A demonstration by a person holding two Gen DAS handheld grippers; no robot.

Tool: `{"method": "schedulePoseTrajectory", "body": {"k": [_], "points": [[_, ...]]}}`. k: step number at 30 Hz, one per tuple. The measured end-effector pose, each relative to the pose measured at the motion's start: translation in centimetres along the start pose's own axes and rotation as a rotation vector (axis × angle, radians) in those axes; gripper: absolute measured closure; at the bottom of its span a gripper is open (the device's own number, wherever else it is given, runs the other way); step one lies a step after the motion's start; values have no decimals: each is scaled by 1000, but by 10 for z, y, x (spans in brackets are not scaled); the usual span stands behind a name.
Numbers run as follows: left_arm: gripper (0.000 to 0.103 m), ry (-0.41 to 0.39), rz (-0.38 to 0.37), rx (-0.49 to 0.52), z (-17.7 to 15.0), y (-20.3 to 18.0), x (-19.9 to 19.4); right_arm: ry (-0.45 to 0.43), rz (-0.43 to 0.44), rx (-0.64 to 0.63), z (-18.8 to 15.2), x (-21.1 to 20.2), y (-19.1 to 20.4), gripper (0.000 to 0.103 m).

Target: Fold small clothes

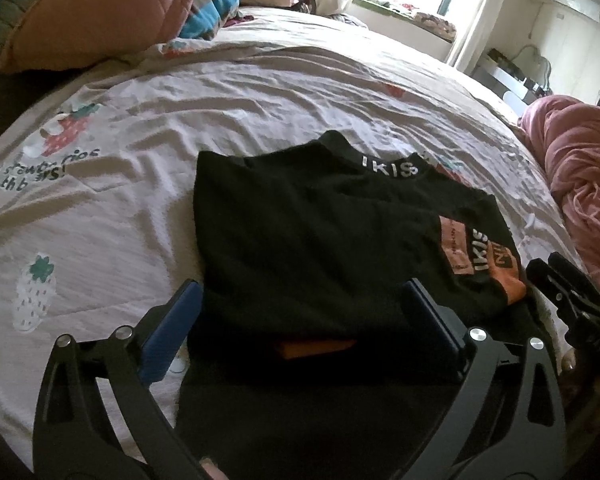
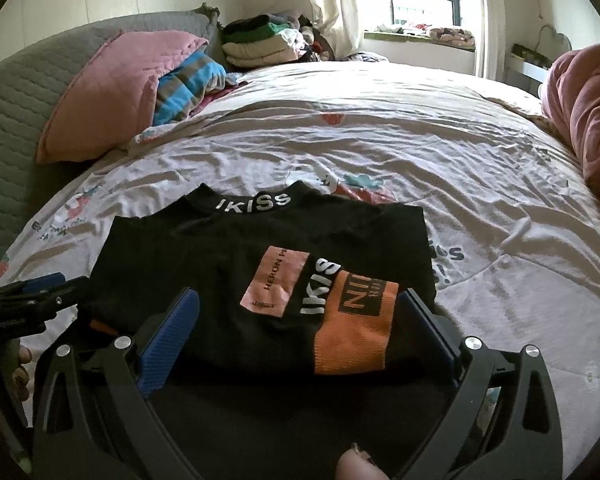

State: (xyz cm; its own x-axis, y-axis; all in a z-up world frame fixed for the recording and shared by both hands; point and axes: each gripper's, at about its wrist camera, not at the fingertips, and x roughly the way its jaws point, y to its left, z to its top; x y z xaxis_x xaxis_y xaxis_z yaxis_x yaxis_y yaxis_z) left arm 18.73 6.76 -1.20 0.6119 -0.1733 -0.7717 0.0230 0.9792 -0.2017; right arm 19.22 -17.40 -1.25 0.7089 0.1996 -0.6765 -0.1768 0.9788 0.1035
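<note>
The bed [image 2: 440,148] with its strawberry-print sheet carries everything. At the head of the bed lie a pink pillow [image 2: 112,92] and a stack of folded clothes [image 2: 260,44]. On the near part of the bed lies the black top [image 2: 204,264], folded into a compact rectangle, with its collar toward the head and an orange cuff [image 2: 352,340] on top. The left gripper [image 1: 300,324] is released, with nothing pinched between its pads. The right gripper [image 2: 300,332] is also released, just above the near edge of the top. I judge that this piece is almost finished; perhaps only putting it away remains.
</note>
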Motion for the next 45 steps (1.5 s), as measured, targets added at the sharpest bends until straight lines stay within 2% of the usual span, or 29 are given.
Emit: {"method": "schedulePoseTrajectory", "body": {"k": [20, 29, 45], "points": [[10, -102, 10, 29, -13, -13, -53, -73, 5, 7, 3, -41, -7, 5], [10, -86, -1, 7, -36, -11, -62, -89, 6, 10, -1, -59, -11, 5], [10, -69, 72, -1, -76, 3, -87, -86, 31, -28, -18, -88, -7, 5]]}}
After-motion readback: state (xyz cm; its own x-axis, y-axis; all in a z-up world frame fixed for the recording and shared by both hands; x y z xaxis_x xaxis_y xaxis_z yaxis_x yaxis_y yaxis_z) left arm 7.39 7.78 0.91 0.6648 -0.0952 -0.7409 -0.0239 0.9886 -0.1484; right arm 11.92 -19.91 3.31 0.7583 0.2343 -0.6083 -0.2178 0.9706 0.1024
